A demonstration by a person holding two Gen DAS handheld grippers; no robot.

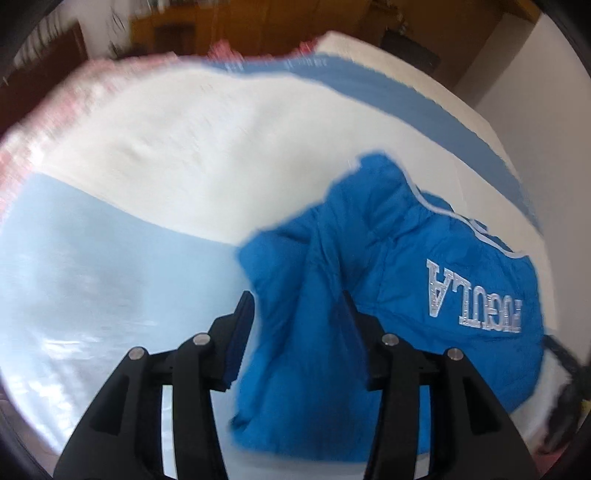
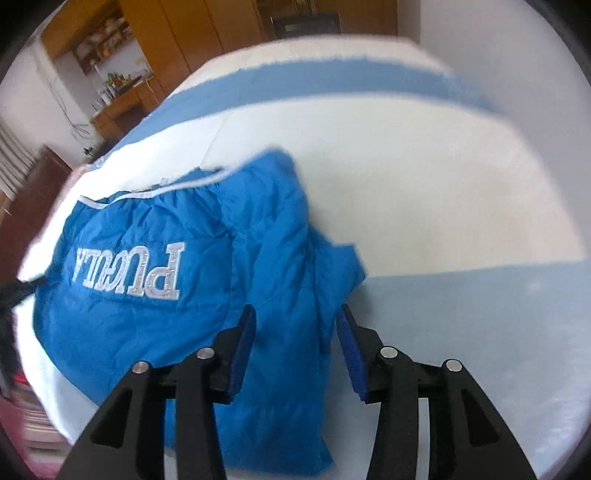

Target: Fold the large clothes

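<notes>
Left gripper (image 1: 299,310) has its jaws parted, angled down over the jacket (image 1: 388,295); a fold of blue fabric lies between the black fingers (image 1: 240,332) and runs up past them, but the pads are not pinching it. Right gripper (image 2: 297,325) is the same story: jaws released, a ridge of the jacket (image 2: 192,295) sitting in the gap with nothing clamped. Out from the left jaws, the bulk of the jacket spreads to the right, silver lettering (image 1: 476,295) upside down. From the right jaws, it spreads to the left, lettering (image 2: 133,273) there too. The jacket lies bunched on a bed (image 2: 424,192) covered in white and pale blue bands. Beyond the bed, wooden cabinets (image 2: 177,33) stand at the far wall.
</notes>
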